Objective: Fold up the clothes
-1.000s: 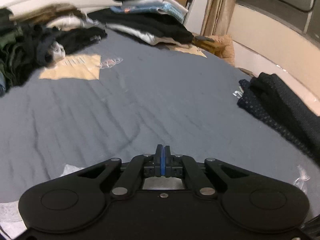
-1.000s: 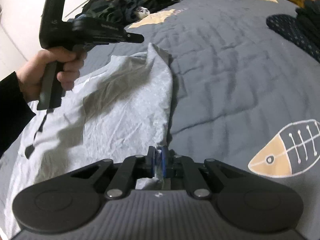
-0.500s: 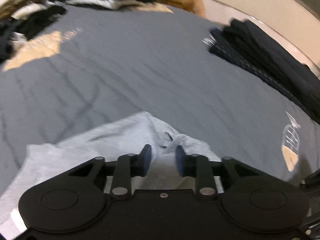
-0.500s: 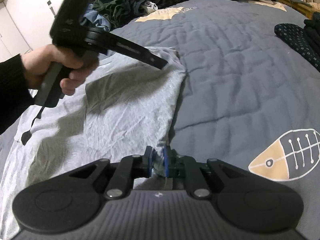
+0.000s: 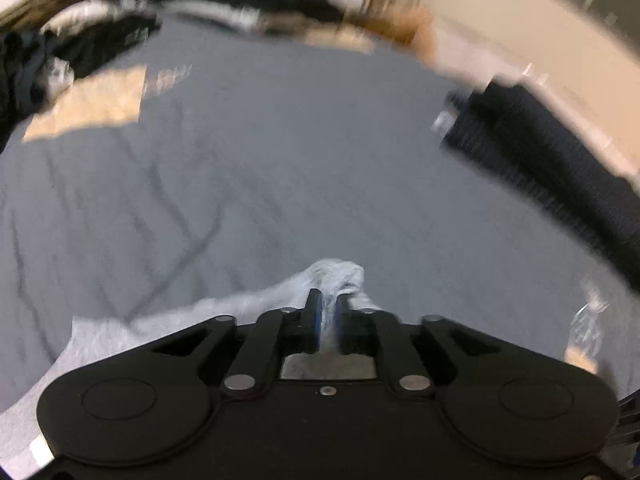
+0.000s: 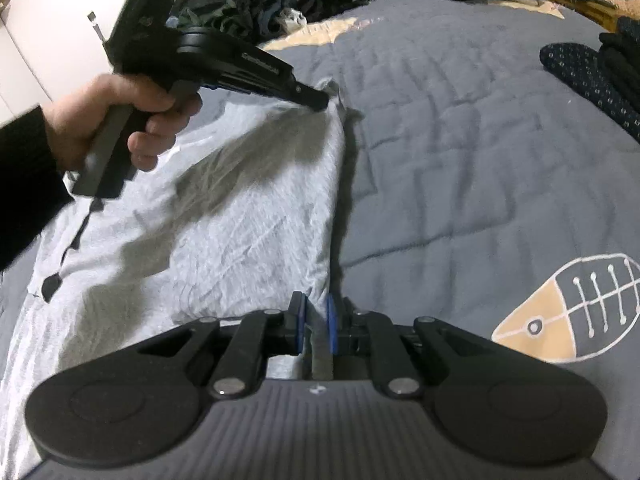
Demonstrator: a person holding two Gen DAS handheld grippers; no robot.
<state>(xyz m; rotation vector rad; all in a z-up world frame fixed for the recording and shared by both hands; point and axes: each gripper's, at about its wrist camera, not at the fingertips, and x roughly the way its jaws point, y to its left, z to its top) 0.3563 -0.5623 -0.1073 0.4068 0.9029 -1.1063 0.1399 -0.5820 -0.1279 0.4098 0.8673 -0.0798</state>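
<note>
From the left wrist, your left tongs (image 5: 326, 308) are pinching a bunched corner of the light grey shirt (image 5: 336, 276), jaws narrowed onto the cloth. The shirt is trailing back to the left over the grey-blue bed cover (image 5: 280, 168). This view is blurring; a dark garment (image 5: 560, 168) is lying far right.

From the right wrist, your right tongs (image 6: 314, 320) are gripping the shirt's (image 6: 240, 208) near edge, fabric showing between the blue pads. Your left hand (image 6: 120, 116) is holding the left tongs (image 6: 316, 101) at the shirt's far corner. A fish print (image 6: 560, 316) is lying to the right, with piled clothes (image 6: 280, 4) beyond.
</note>
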